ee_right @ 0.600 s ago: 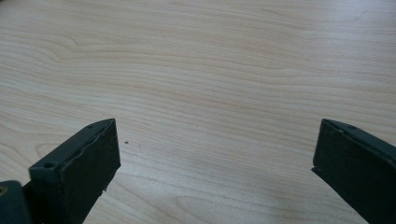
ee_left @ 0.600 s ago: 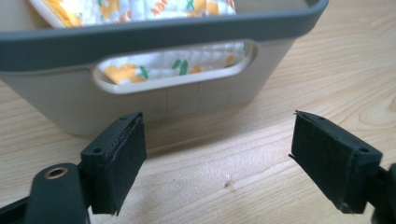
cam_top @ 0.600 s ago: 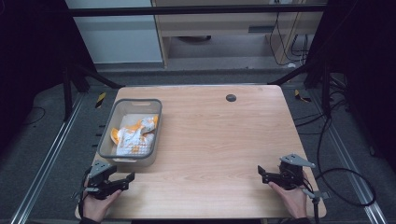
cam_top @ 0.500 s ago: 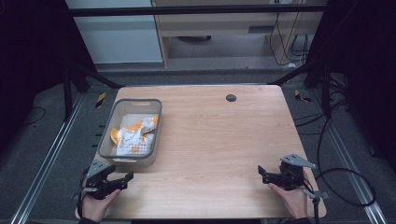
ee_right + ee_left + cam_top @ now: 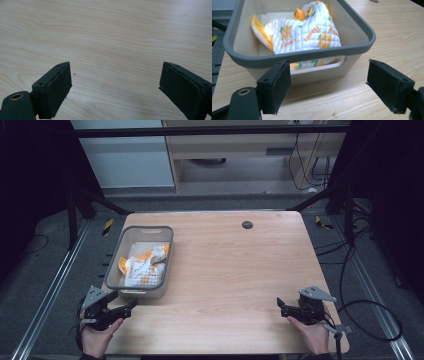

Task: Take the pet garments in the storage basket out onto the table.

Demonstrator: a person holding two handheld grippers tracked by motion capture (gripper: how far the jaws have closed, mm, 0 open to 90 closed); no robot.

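A grey-rimmed plastic bin [image 5: 120,251] stands at the table's left side. Inside it lies a white quilted cloth item [image 5: 141,265] with orange flowers and green marks, seen close in the left gripper view as the quilted cloth [image 5: 304,32] behind the bin's rim [image 5: 352,48]. My left gripper [image 5: 128,307] is open just in front of the bin's near wall, nothing between its jaws; in its own view the left gripper [image 5: 328,86] frames that wall. My right gripper [image 5: 280,304] stands open over bare wood at the front right, and the right gripper [image 5: 113,87] holds nothing.
The wooden table [image 5: 235,270] has a small dark round hole [image 5: 247,224] near its back edge. Metal rails and cables [image 5: 350,285] run along the floor on both sides. A person's hands hold both grippers at the front edge.
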